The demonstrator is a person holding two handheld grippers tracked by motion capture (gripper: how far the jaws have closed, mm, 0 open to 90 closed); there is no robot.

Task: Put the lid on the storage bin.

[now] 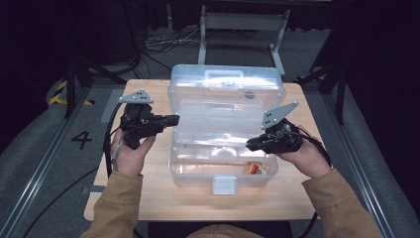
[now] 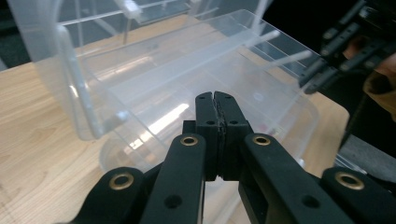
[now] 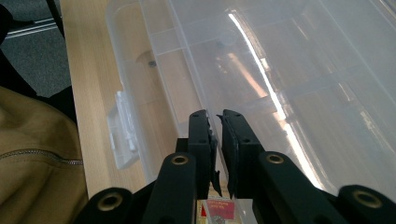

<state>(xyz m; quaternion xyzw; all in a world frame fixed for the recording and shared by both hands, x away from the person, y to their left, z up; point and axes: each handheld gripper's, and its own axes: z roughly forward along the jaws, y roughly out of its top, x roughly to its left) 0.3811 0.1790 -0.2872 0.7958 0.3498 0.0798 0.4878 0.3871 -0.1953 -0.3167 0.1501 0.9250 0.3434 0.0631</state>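
Item 1: clear, rectangular plastic storage box (image 1: 223,163) with a white front latch (image 1: 224,185), standing in the middle of the light wooden table (image 1: 163,203). Its hinged transparent lid (image 1: 225,99) stands raised behind the tray. A small red-and-yellow packet (image 1: 254,168) lies in the front right corner of the tray.

Item 2: my left gripper (image 1: 171,119), black, held at the box's left edge, level with the lower part of the raised lid. In the left gripper view (image 2: 216,100) its jaws are pressed together with nothing between them, tips pointing over the tray.

Item 3: my right gripper (image 1: 251,144), black, held above the right side of the tray. In the right gripper view (image 3: 215,119) its jaws stand a narrow slit apart, nearly closed, and hold nothing. The packet (image 3: 215,208) sits just below them; I cannot tell whether they touch it.

Hazards, as I judge them:
- The lid looks free to swing. A nudge from my left gripper could drop it onto my right gripper, or tip it further back.
- The box is light and smooth. A one-sided push could slide it across the table or twist it toward the edge.
- With my right jaws this narrow, a reach for the packet could shove it against the wall instead of gripping it.
- Glare on the clear walls hides edges, so I may misjudge where the rim is and clip it.
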